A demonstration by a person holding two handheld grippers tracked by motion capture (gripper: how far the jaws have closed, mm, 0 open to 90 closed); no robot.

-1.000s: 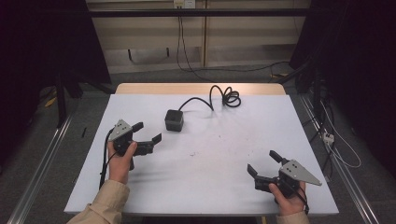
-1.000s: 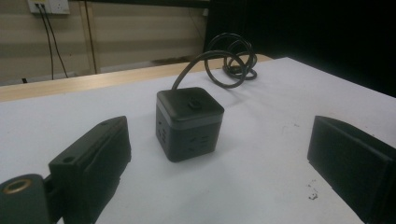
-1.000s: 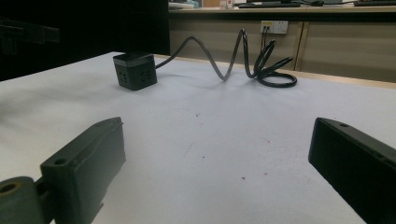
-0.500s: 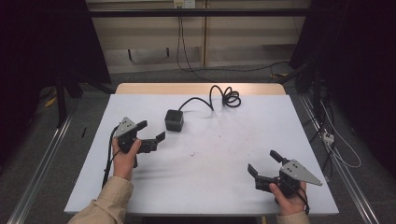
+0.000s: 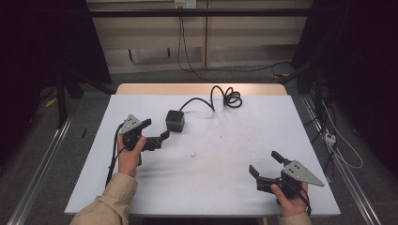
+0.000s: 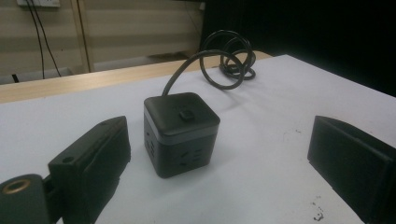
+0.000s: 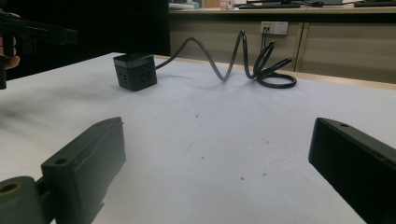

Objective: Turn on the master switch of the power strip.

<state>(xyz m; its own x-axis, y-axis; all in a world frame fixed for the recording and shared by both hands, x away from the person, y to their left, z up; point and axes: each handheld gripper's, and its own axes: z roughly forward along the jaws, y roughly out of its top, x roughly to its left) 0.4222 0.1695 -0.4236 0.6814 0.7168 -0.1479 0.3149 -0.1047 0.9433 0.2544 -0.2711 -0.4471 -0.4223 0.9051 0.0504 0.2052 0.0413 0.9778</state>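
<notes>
On white tabletop (image 5: 206,159): left claw (image 5: 155,131) advanced since a second ago, now just short of black cube socket (image 5: 175,121), jaws spread wide, nothing held. Cube sits toward far left-centre, cord (image 5: 220,97) coiled behind. Likely approach for grasp. Right claw (image 5: 265,166) parked near front-right edge, spread wide, empty.

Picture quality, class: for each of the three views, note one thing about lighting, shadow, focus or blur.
High view: white table evenly lit, surroundings dark, soft shadow beside the power cube. Left gripper view: cube fairly sharp, near jaws soft, dim bluish cast. Right gripper view: the close jaws are blurred, the coiled cable is clearer, and the left gripper sits dark at the top left.
</notes>
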